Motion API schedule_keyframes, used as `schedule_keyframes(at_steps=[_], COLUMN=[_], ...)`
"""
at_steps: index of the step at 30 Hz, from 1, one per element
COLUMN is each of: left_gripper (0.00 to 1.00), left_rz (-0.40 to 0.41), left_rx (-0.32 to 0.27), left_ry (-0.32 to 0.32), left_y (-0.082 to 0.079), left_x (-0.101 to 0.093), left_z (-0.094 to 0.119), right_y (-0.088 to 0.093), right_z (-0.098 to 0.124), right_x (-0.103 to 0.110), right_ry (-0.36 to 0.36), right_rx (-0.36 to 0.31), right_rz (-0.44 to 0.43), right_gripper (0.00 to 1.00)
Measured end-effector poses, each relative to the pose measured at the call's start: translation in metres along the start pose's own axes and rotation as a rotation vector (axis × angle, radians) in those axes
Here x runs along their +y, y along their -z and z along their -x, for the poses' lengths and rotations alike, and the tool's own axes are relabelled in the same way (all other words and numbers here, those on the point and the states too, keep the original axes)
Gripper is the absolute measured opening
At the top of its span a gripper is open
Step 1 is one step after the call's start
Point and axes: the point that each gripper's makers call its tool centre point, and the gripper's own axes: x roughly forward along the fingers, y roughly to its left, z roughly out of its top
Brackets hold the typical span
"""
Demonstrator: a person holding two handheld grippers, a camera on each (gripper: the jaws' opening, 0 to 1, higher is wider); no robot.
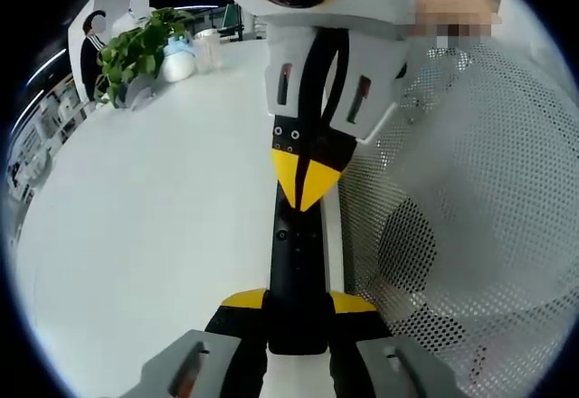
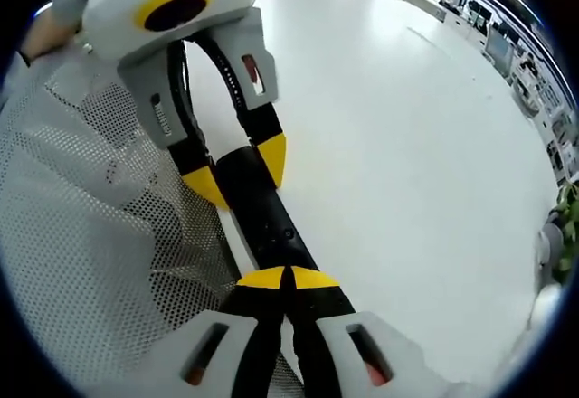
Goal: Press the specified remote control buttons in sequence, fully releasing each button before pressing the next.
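A slim black remote control [image 1: 294,253] is held lengthwise over the white table [image 1: 163,235]. My left gripper [image 1: 297,300] is shut on its near end, one yellow-tipped jaw on each side. My right gripper [image 1: 308,181] comes down from above with its jaws shut, and its yellow point touches the remote's top face near some small buttons. In the right gripper view the shut right gripper [image 2: 285,279] rests on the remote [image 2: 258,203]. Beyond it, the left gripper [image 2: 237,172] clamps the far end.
A leafy green plant [image 1: 136,50], a white bottle [image 1: 178,59] and a clear cup [image 1: 208,47] stand at the table's far end. White mesh fabric [image 1: 470,208] lies beside the remote, and also shows as mesh [image 2: 90,217]. The plant [image 2: 568,226] sits at the table's edge.
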Motion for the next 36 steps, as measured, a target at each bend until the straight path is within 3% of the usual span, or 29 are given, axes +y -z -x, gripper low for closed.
schedule_keyframes(at_steps=[7, 17, 36], left_gripper=[0.24, 0.24, 0.24], left_rz=[0.0, 0.002, 0.001], left_rx=[-0.001, 0.0, 0.001], left_ry=[0.0, -0.001, 0.001], left_y=[0.0001, 0.0, -0.0002], left_x=[0.0002, 0.0, -0.0003], left_z=[0.0001, 0.0002, 0.0007], right_y=[-0.0001, -0.0005, -0.0086], right_z=[-0.0007, 0.0003, -0.0014], right_x=[-0.0002, -0.0005, -0.0015], right_ry=[0.006, -0.015, -0.009], right_rx=[0.026, 0.003, -0.022], right_rz=[-0.007, -0.048, -0.016], right_gripper=[0.0, 0.0, 0.0])
